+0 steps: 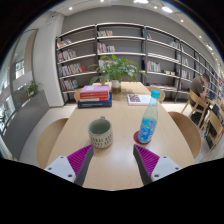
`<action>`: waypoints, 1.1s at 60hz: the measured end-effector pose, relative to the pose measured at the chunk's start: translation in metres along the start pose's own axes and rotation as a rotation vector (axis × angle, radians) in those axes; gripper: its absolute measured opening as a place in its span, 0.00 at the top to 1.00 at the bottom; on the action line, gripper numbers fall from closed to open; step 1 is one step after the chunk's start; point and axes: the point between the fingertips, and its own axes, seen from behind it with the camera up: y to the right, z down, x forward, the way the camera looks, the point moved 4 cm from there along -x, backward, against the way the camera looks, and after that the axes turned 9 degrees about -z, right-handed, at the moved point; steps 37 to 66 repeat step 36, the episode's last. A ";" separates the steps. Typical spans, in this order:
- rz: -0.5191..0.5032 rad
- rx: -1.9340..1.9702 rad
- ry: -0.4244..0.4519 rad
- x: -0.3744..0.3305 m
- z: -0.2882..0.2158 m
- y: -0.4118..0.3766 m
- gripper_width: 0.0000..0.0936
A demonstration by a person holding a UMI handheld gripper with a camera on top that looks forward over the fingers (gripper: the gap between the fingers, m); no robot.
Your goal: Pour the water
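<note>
the gripper hangs with fingers apart, holding nothing. best first move, i'd judge: square up on the clear plastic water bottle with blue label, gripping its middle so it stays upright. the bottle stands just right of the speckled ceramic mug, ahead of the right finger.

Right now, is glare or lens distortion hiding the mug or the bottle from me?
Gripper view: ceiling lights glare only overhead. The fisheye bends the bookshelves and the table edges. The green mug and blue water bottle read clearly, beyond the open gripper.
</note>
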 end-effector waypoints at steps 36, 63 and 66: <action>0.032 -0.012 0.077 -0.068 -0.069 -0.044 0.13; 0.032 -0.012 0.077 -0.068 -0.069 -0.044 0.13; 0.032 -0.012 0.077 -0.068 -0.069 -0.044 0.13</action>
